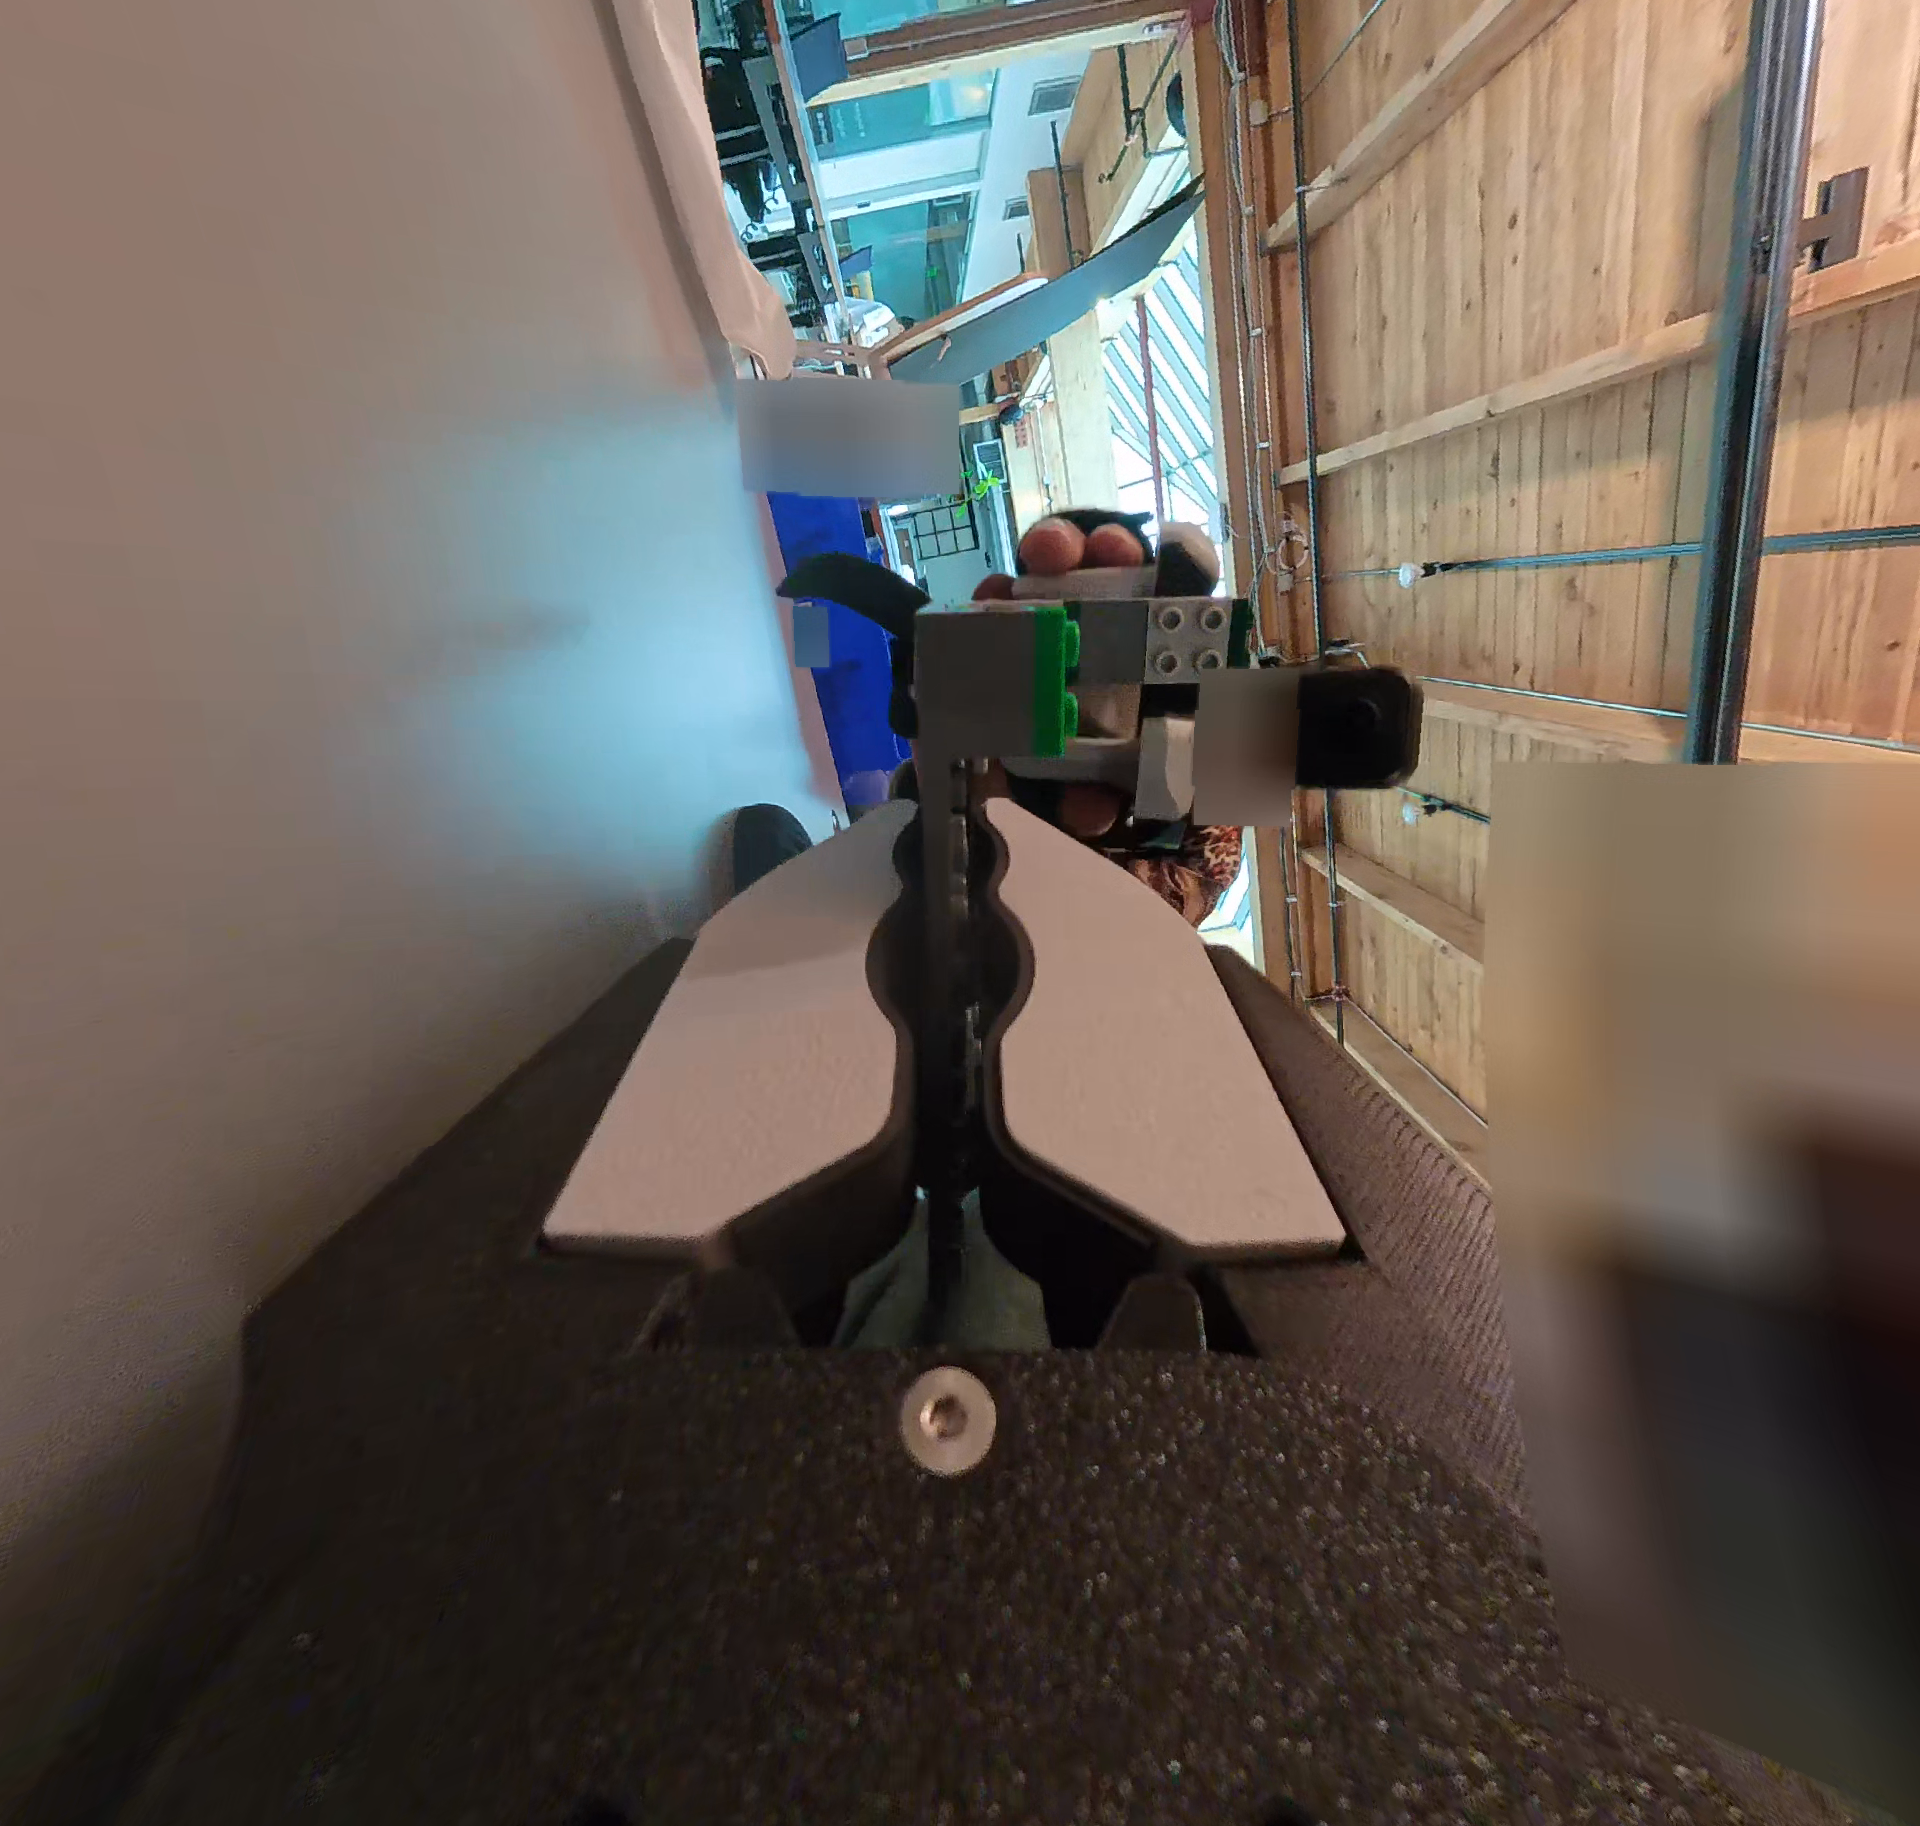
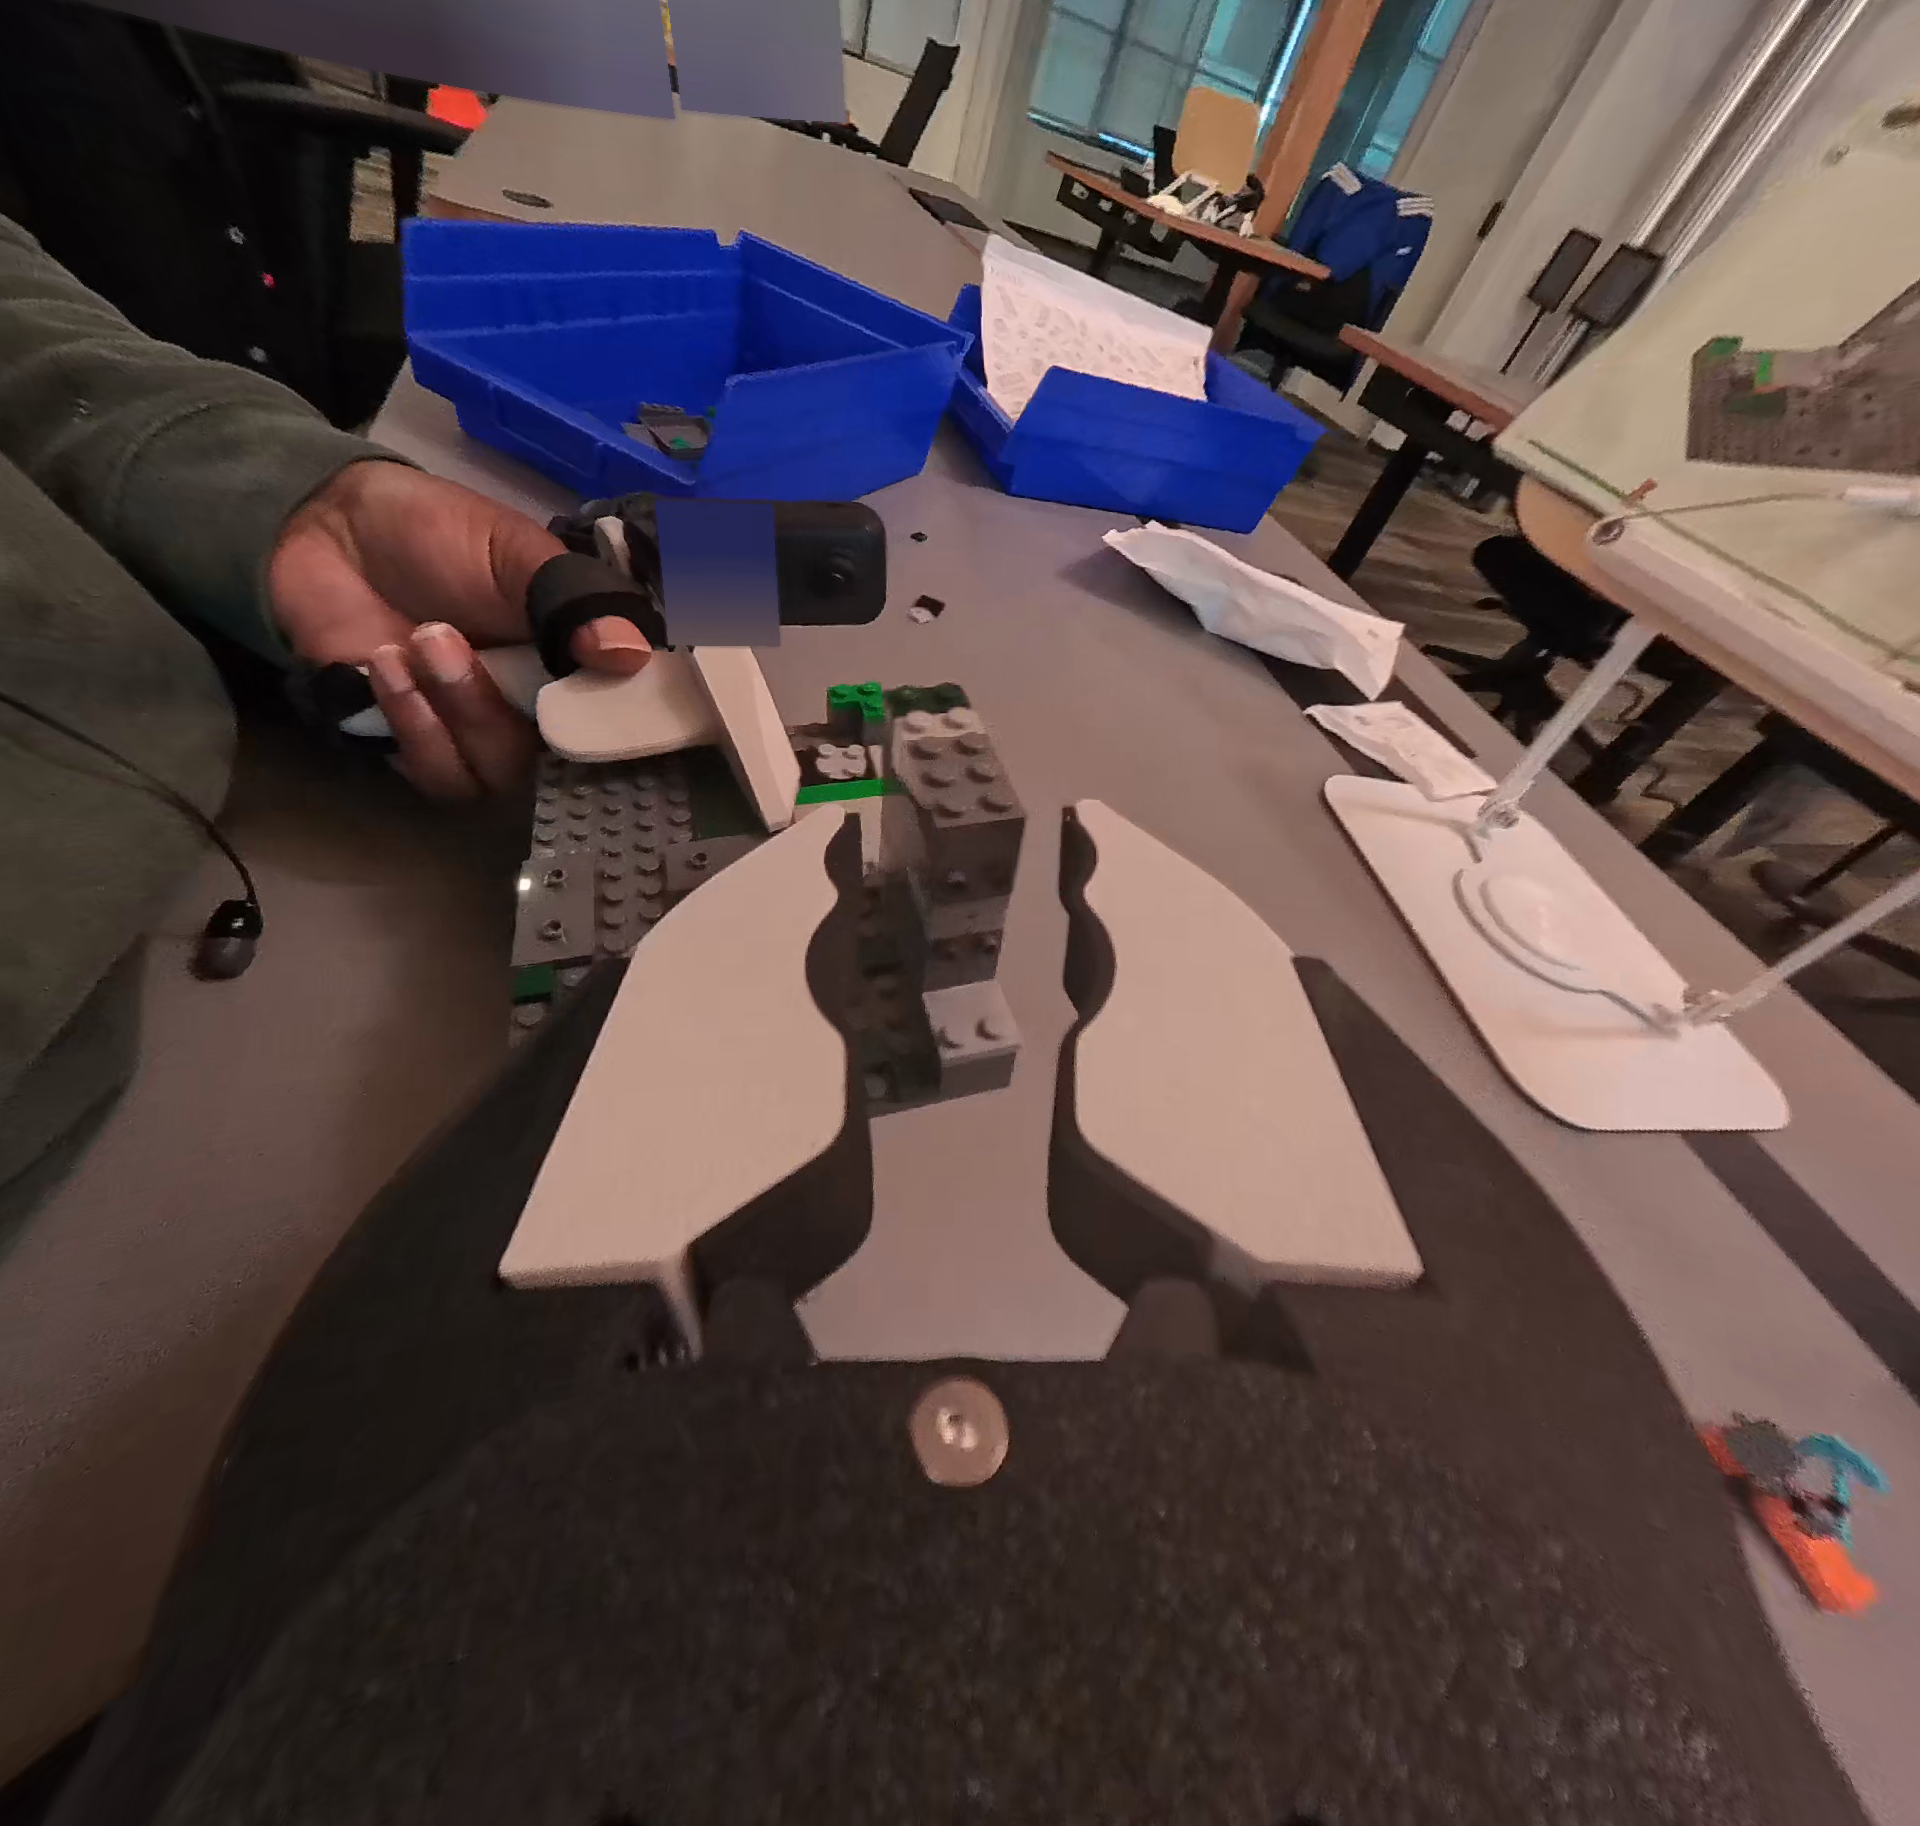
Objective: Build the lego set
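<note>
Your left gripper jaws closed on the grey baseplate edge, your right gripper jaws open around the brick tower, on the surface.

L gripper rolled sideways, jaws nearly closed; R gripper level, jaws apart.

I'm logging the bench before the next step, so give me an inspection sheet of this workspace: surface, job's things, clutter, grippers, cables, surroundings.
Surface: grey table.
Job's things: lego build, a grey baseplate with green pieces and a grey brick tower; two blue bins behind it; instruction booklet on a clear stand, right.
Clutter: white paper bags; orange and teal piece, near right.
Grippers: left gripper shut on the lego build's edge; right gripper open, fingers either side of the tower.
Cables: thin black cord hanging by the person's sleeve.
Surroundings: other desks and windows behind.
</note>
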`<state>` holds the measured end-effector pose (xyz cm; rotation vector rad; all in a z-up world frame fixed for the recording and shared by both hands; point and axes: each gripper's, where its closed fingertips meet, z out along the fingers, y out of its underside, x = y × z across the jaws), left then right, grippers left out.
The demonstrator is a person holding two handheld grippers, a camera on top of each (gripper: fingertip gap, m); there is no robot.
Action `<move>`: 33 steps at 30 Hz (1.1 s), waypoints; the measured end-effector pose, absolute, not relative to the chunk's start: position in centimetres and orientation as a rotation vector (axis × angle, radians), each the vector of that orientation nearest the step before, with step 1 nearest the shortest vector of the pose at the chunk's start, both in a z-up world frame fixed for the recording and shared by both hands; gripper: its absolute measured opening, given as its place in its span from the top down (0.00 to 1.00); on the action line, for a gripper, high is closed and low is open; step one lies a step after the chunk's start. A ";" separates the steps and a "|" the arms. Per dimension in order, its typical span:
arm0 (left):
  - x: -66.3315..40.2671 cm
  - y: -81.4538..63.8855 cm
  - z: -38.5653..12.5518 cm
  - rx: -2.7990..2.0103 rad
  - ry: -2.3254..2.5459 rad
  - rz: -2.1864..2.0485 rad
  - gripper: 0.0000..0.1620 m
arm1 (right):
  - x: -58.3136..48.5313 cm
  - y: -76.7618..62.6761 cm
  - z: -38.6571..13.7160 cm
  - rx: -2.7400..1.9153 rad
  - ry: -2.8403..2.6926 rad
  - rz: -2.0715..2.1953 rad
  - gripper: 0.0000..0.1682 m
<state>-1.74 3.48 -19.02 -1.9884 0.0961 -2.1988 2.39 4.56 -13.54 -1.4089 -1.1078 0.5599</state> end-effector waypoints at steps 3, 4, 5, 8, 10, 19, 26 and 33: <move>-1.4 3.2 -18.9 -1.991 0.115 -2.215 0.96 | 2.4 5.2 -13.7 -1.426 -1.116 0.611 0.78; -1.4 3.1 -18.8 -1.987 0.118 -2.222 0.96 | 2.2 5.3 -13.9 -1.432 -1.134 0.641 0.80; -1.3 3.1 -18.6 -1.984 0.115 -2.225 0.96 | 2.0 5.1 -14.0 -1.437 -1.158 0.678 0.87; -1.7 3.3 -17.9 -1.940 0.126 -2.238 0.95 | 1.8 5.3 -13.6 -1.429 -1.144 0.786 0.89; -1.9 3.4 -17.4 -1.914 0.197 -2.198 0.90 | 1.8 5.6 -13.3 -1.455 -1.101 0.888 0.90; -3.6 4.6 -18.3 -1.955 0.595 -1.781 0.75 | 3.6 7.9 -14.0 -1.616 -0.970 1.192 0.90; -5.3 7.9 -19.4 -1.990 0.700 -1.434 0.76 | 4.4 9.2 -15.3 -1.672 -0.879 1.348 0.90; -3.8 9.5 -18.7 -1.922 0.921 -1.222 0.80 | 4.2 9.9 -17.5 -1.671 -0.930 1.386 0.90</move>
